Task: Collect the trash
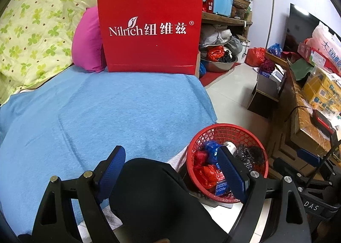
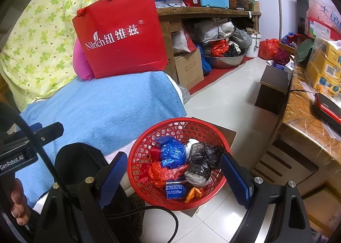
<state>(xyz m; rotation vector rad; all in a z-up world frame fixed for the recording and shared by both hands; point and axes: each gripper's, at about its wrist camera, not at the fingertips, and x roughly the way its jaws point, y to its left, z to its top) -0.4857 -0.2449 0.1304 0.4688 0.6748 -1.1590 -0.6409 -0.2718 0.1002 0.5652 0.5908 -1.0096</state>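
Both my jaws spread wide, nothing between: left gripper [image 1: 172,170] over blue bed cover [image 1: 102,111], right gripper [image 2: 173,176] above red basket [image 2: 147,143]. Basket on floor beside bed, within easy reach; crumpled plastic bags [image 2: 172,153] already inside. Bed cover looks cleared.

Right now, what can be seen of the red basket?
The red basket is round, of plastic lattice, upright with its mouth open. It stands on a dark board on the tiled floor, beside the blue-covered bed. It holds crumpled blue, red, black and orange bags, something white and a blue packet. Neither gripper touches it.
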